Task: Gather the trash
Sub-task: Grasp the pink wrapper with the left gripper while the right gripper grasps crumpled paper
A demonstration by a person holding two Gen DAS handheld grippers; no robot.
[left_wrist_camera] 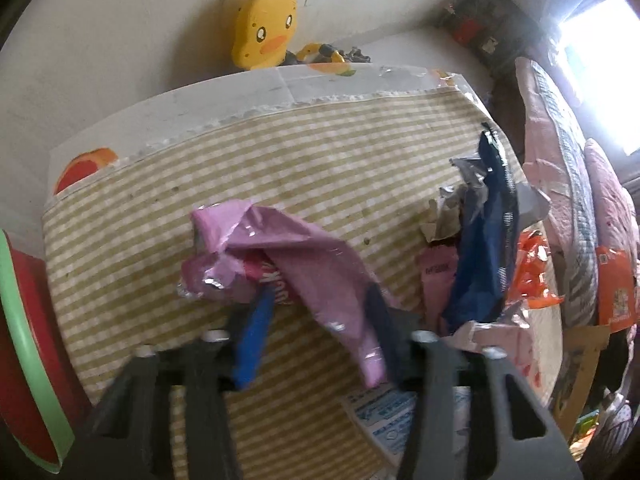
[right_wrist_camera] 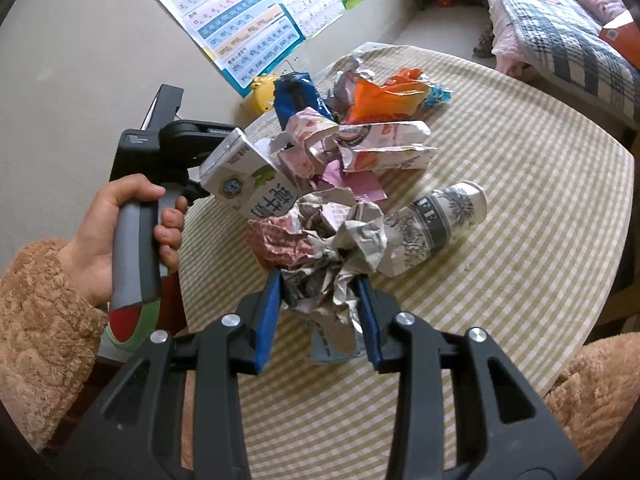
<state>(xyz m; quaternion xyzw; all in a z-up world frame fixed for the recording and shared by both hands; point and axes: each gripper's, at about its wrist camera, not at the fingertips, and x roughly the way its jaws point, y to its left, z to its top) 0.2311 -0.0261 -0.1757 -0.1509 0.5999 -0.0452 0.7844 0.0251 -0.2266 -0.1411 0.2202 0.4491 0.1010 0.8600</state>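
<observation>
Striped tablecloth [right_wrist_camera: 520, 200], right claw [right_wrist_camera: 320, 308] clamping crumpled paper [right_wrist_camera: 320, 248], left claw [left_wrist_camera: 320, 328] gripping pink wrapper [left_wrist_camera: 304, 264].

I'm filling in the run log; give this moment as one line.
left gripper: shut on pink wrapper | right gripper: shut on crumpled paper wad | striped table: carton, cup, wrappers left

One table [right_wrist_camera: 520, 200] carries the litter. Two tools are in sight, the left tool [left_wrist_camera: 316, 336] and the right tool [right_wrist_camera: 320, 312]. Beyond the right tool lie one paper cup [right_wrist_camera: 440, 220], one milk carton [right_wrist_camera: 244, 176], one orange wrapper [right_wrist_camera: 384, 96], one blue bag [right_wrist_camera: 296, 96] and one crumpled paper wad [right_wrist_camera: 320, 248]. One pink wrapper [left_wrist_camera: 288, 256] sits between the left tool's fingers. One yellow duck toy [left_wrist_camera: 264, 28] stands far beyond it.
</observation>
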